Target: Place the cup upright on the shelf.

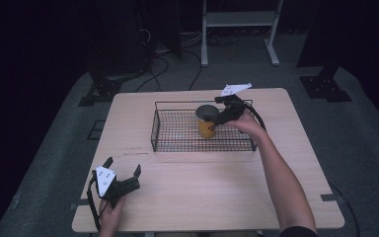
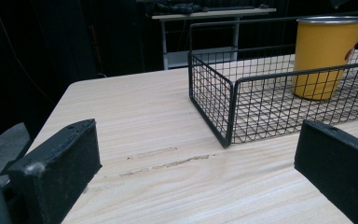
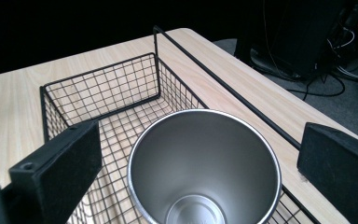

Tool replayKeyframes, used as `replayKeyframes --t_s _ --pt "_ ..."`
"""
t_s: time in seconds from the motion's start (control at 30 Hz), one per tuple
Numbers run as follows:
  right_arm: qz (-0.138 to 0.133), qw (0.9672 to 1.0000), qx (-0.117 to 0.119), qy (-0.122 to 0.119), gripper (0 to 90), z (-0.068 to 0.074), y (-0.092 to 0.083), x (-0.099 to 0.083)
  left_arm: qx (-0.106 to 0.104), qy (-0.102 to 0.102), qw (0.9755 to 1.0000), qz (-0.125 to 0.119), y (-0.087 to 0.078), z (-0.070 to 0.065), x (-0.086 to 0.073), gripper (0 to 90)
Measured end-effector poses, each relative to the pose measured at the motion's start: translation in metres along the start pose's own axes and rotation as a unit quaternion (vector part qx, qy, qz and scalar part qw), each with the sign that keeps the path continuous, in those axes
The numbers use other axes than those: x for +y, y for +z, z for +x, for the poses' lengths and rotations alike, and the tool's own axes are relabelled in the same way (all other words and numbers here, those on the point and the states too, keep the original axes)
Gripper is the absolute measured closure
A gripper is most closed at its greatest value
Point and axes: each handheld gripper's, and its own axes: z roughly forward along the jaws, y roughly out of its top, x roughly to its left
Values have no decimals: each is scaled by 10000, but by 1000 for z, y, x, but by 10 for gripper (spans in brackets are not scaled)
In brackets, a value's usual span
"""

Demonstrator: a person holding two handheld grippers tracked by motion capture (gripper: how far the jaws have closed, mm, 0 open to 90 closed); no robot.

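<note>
Nearest of all, at the near left corner of the wooden table (image 1: 217, 187), the left gripper (image 1: 123, 170) rests low in the person's left hand (image 1: 109, 210), its jaws spread wide with nothing between them. In the left gripper view those two black jaws stand well apart over bare tabletop, pointing toward the near left corner of the wire basket (image 2: 228, 112).

Farther in, at the middle of the table, the black wire basket (image 1: 177, 143) sits flat, its long side running left to right. Inside it, toward the right of centre, stands the yellow cup (image 1: 206, 123), upright on the basket's mesh floor, its metal rim uppermost. The left gripper view shows the cup (image 2: 319, 58) in the basket's far right part, yellow outside with a silver rim.

At the cup, the right gripper (image 1: 216, 122) reaches in from the right, held by the person's right hand (image 1: 249, 123), whose forearm crosses the near right of the table. In the right gripper view the jaws flank the cup (image 3: 205, 168), parted wider than its rim and not touching it; the steel inside of the cup is empty.
</note>
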Motion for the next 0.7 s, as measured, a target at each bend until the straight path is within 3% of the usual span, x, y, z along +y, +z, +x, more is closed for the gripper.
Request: replayKeyframes --t_s 0.47,0.7 --pt "-358 9993 31 29 0 4 -41 -2 -5 17 10000 -29 -1 0 0 0" --pt "-354 9994 -17 48 0 7 -51 -6 -9 44 10000 -23 -1 -1 0 0"
